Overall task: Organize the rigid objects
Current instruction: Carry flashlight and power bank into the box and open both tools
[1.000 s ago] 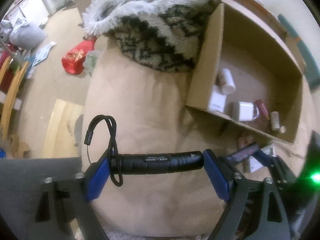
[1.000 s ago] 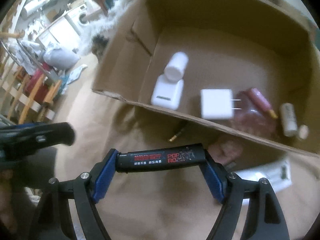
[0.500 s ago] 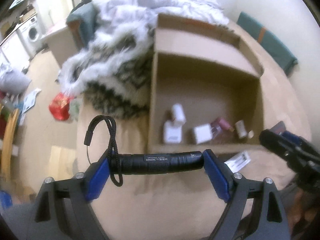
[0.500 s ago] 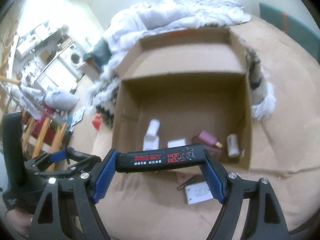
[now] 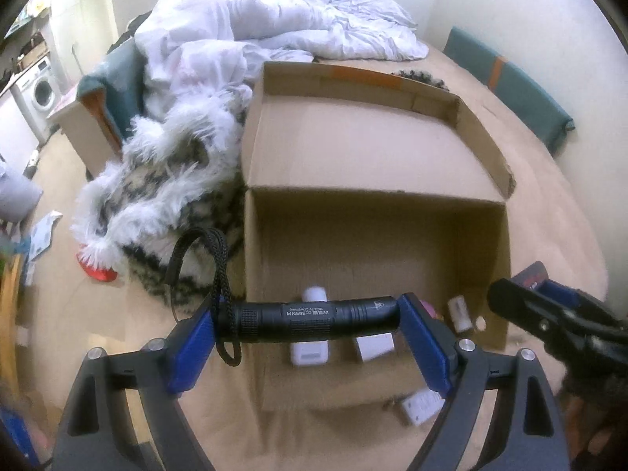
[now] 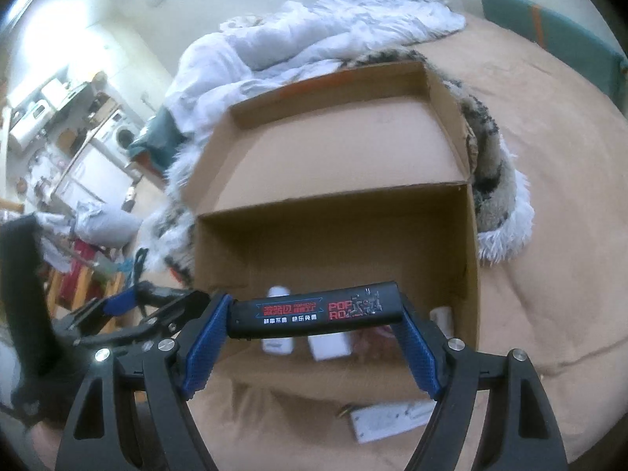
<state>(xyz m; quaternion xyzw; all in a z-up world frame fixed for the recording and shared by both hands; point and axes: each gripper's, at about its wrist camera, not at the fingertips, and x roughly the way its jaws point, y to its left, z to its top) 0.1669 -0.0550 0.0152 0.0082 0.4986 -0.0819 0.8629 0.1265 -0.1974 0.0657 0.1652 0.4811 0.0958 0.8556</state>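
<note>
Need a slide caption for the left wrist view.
Left hand-held gripper holds a black flashlight crosswise above an open cardboard box on a bed.

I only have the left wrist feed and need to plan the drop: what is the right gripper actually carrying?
Observer: The right gripper is shut on a flat black bar with red and white print, held crosswise.
Operator: Anything loose outside the box on that side?
Observer: A white card lies on the tan cover in front of the cardboard box.
Operator: What's right of the box?
Observer: A shaggy white and black throw lies against its right wall.
</note>
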